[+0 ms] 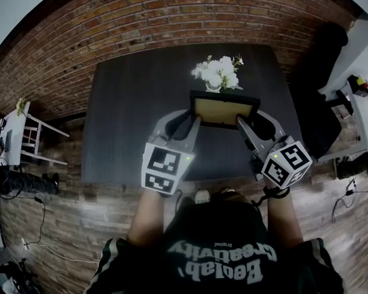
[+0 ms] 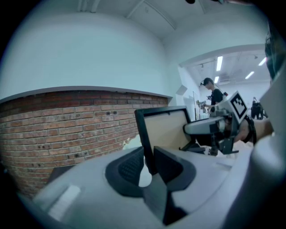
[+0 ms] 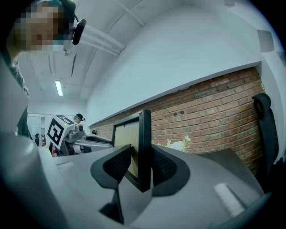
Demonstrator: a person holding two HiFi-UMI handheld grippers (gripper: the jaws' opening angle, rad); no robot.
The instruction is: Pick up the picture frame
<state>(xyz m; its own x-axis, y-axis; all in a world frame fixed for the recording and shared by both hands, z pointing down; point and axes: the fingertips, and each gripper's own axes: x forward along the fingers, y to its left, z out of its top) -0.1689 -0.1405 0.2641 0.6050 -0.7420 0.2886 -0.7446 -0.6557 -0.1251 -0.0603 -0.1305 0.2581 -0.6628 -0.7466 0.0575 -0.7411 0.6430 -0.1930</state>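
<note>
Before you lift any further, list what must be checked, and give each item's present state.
1. Left tool closed on the black-rimmed rectangular picture frame: ok, the rim sits between its pads.
2. Right tool closed on the opposite edge: ok.
3. Frame upright, not tilted: ok in both gripper views.
4. Frame clear of the dark table: cannot tell.
5. Frame apart from the white flowers just behind it: cannot tell.
</note>
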